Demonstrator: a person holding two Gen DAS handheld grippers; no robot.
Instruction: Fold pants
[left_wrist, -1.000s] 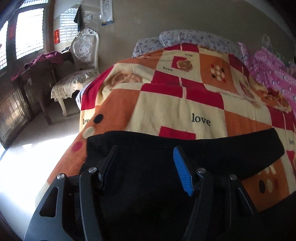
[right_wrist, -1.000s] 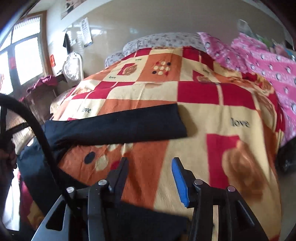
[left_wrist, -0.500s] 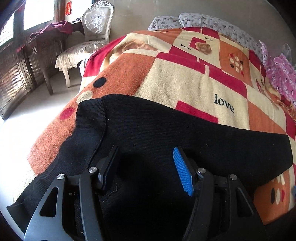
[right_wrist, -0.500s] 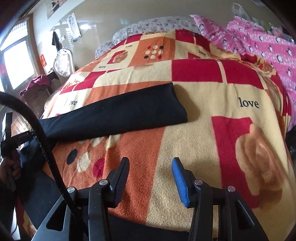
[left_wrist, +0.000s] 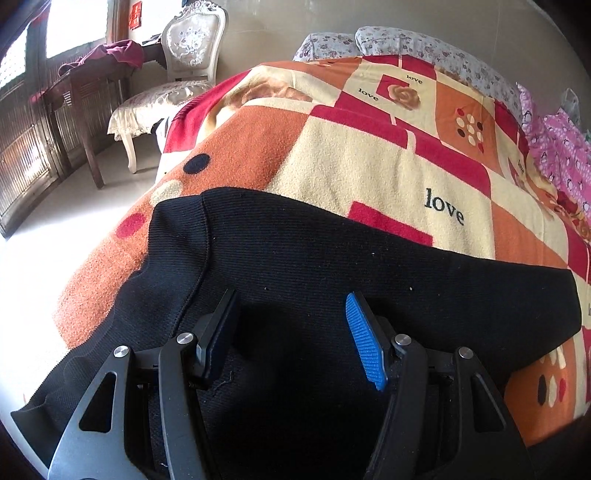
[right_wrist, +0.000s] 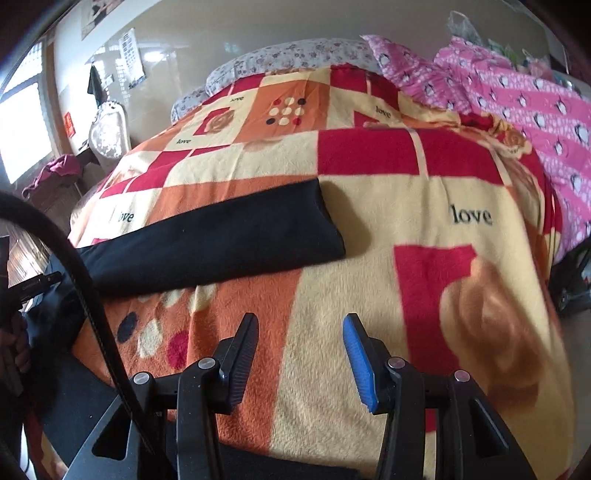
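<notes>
Black knit pants (left_wrist: 332, 266) lie flat across the patchwork bed blanket (left_wrist: 369, 166), their ribbed waistband (left_wrist: 177, 236) towards the bed's left edge. My left gripper (left_wrist: 291, 301) hangs open just over the upper part of the pants, and its pads are not pressing on the cloth. In the right wrist view one pant leg (right_wrist: 221, 240) runs across the blanket and ends at a hem (right_wrist: 328, 221). My right gripper (right_wrist: 300, 319) stands open over bare blanket, nearer than that leg, with nothing between its fingers. More black cloth (right_wrist: 280, 465) shows at the bottom edge.
A pink printed quilt (right_wrist: 517, 96) is bunched along the bed's right side, with flowered pillows (left_wrist: 406, 44) at the head. A white chair (left_wrist: 184, 66) and a dark table (left_wrist: 81, 88) stand on the floor to the left. A black cable (right_wrist: 92, 295) crosses the right view's left side.
My left gripper sank towards the pants and rolled a little, so the black cloth now fills the lower view. The right gripper drifted slightly over the blanket. Both stayed open.
</notes>
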